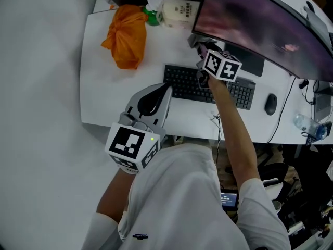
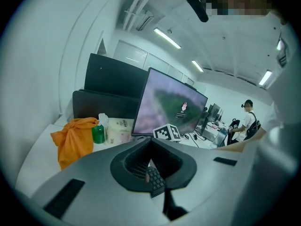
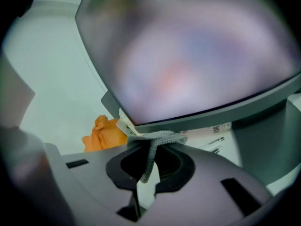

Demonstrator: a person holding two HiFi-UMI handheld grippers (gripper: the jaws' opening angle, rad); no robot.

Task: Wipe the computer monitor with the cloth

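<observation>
The curved monitor stands at the back of the white desk, its screen lit with a blurred purple image. My right gripper is raised at the screen's lower left corner. In the right gripper view the gripper is shut on a grey knitted cloth, which touches the monitor's bottom bezel, one end hanging down between the jaws. My left gripper hovers over the desk's front part, left of the keyboard, shut and empty. The left gripper view shows the monitor ahead.
An orange bag, a green bottle and a white tissue pack sit at the desk's back left. A black mouse lies right of the keyboard, with cables beside it. Another person stands far off.
</observation>
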